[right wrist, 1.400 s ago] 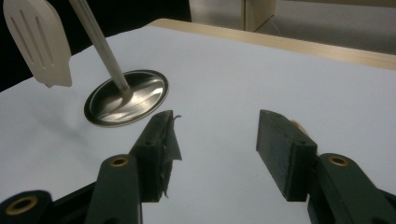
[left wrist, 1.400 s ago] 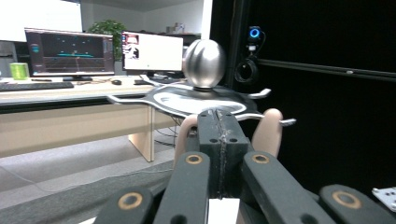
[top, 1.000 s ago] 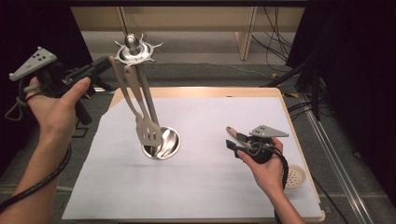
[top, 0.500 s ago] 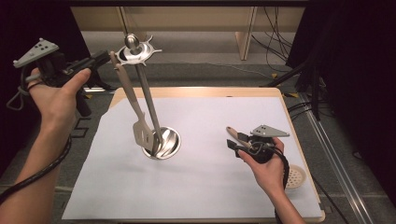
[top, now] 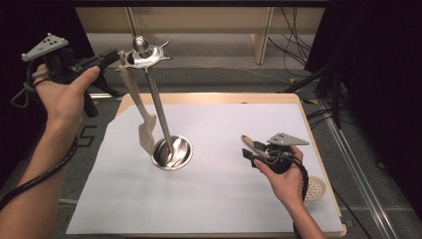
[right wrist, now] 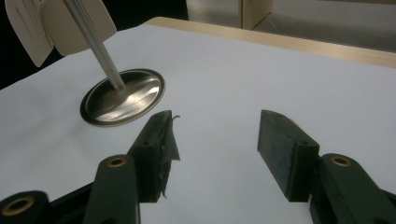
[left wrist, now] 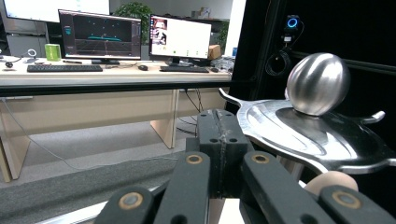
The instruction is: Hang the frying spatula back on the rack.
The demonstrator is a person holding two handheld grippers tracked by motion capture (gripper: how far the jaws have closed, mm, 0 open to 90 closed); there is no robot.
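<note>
The step in hand seems to be the hanging of the wooden spatula point(top: 146, 130) on the metal stand point(top: 159, 109); the spatula is seen hung from a hook under the round plate point(top: 147, 54) at the top of the stand, with its flat end low down, just beside the shiny dish point(top: 172, 152) at the foot; so this step is judged to be nearly done.

The left gripper point(top: 112, 54) is held up high by the left hand point(top: 64, 94), level with the round plate and just beside it; its tongs are pressed together, and nothing is seen between them in the left gripper view, though the round wooden end point(left wrist: 329, 181) of the handle sits very close, so a light touch cannot be ruled out.

The right gripper point(top: 247, 149) is kept low over the white paper point(top: 224, 199) at the right side of the table point(top: 308, 129), well apart from the stand; its tongs are spread apart with nothing in them; they are pointed toward the dish.

Next, the left gripper should be drawn back slowly and sideways, so that the plate and the silver ball point(left wrist: 318, 83) are not bumped; the spatula should be left to hang free.
</note>
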